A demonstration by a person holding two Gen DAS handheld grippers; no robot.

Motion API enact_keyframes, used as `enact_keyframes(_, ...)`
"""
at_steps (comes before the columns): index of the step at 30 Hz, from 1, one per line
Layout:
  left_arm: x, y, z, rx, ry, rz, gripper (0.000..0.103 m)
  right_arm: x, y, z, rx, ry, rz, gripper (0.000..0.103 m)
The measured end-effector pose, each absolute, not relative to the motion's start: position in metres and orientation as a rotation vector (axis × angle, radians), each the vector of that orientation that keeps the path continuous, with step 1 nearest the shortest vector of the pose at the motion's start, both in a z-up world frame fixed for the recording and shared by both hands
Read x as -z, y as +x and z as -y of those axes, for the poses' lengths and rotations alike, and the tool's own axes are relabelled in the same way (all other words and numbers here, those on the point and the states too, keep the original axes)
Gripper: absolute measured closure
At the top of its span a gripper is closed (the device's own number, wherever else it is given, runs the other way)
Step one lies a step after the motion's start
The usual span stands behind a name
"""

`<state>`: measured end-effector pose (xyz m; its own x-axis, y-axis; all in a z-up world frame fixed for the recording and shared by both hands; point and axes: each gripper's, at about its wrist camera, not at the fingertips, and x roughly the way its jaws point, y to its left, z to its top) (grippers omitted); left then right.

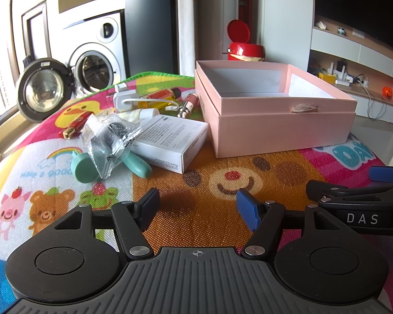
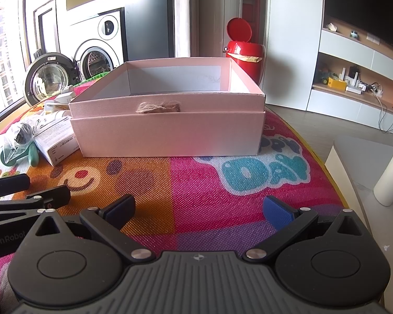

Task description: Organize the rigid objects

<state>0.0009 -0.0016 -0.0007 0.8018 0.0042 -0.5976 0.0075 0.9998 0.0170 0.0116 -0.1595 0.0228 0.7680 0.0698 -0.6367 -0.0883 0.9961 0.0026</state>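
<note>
Pretty much nothing sorted yet as far as I can tell. The pink box [image 1: 274,120] sits center-right in the left wrist view, open top, and the part of its white inside that shows is bare. Every loose item is still out on the cartoon mat [image 1: 209,209].

Going left to right in that view: a red lighter [image 1: 74,127] with a brass tip at the far left, hard and glossy. Then a teal plastic tool [image 1: 85,168] with a round cap end, half under a crinkly clear bag [image 1: 108,141] holding something dark. Next a white carton [image 1: 170,141], crisp edges, printed text, lying flat just beside the box. Behind it a white charger with cable [image 1: 125,99], a yellowish vial [image 1: 159,98] and a small reddish tube [image 1: 188,103].

The left gripper [image 1: 196,206] is spread wide, holding nothing, low in the frame. The right gripper [image 2: 199,209] is also wide apart and empty, facing the box's front wall with its twine tag [image 2: 157,107].

The mat looks woven and grippy.
</note>
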Motion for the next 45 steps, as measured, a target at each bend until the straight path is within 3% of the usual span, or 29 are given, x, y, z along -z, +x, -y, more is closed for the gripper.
enact_keyframes(19, -0.001, 0.001, 0.000, 0.007, 0.004, -0.639, 0.033, -0.031, 0.024, 0.165, -0.151, -0.027, -0.814, 0.000)
enact_keyframes(22, -0.004, -0.003, -0.009, 0.032, -0.047, -0.631, 0.038, -0.031, 0.024, 0.162, -0.136, -0.037, -0.820, 0.000)
enact_keyframes(30, -0.057, -0.004, -0.082, -0.054, -0.260, -0.503, 0.044, -0.031, 0.021, 0.165, -0.161, -0.042, -0.804, 0.000)
enact_keyframes(37, -0.052, 0.057, -0.133, -0.101, -0.413, -0.666, 0.044, -0.031, 0.019, 0.163, -0.175, -0.057, -0.800, 0.000)
enact_keyframes(42, -0.043, 0.069, -0.132, -0.081, -0.383, -0.696, 0.047, -0.034, 0.016, 0.159, -0.230, -0.076, -0.789, 0.001)
enact_keyframes(45, -0.043, 0.056, -0.135, -0.071, -0.378, -0.669, 0.048, -0.048, 0.008, 0.140, -0.325, -0.166, -0.689, 0.004)
